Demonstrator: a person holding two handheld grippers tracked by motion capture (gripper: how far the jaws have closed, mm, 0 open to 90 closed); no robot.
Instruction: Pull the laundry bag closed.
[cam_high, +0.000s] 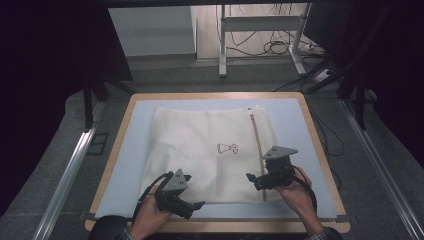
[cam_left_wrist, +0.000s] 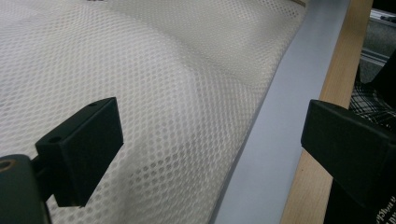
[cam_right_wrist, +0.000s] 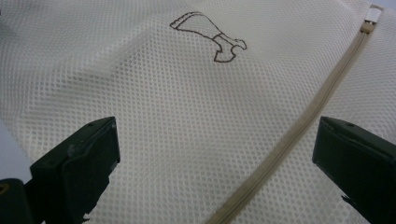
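— So where does the mesh bag (cam_high: 210, 155) lie?

— Flat on the pale blue mat (cam_high: 130, 150) of the wooden table (cam_high: 320, 145), about in the middle, with its tan zipper (cam_high: 258, 150) running from far to near along the right part and a small outline drawing (cam_high: 227, 148) near the centre.

— And the left gripper (cam_high: 192, 204)?

— Held over the bag's near left edge, jaws spread wide with nothing between them; its own view shows the mesh, the mat and the wooden edge in the gap.

— What about the right gripper (cam_high: 255, 181)?

— Over the bag's near right part, just beside the zipper. Its jaws are wide apart too, holding nothing, with the zipper (cam_right_wrist: 289, 135) passing between them below.
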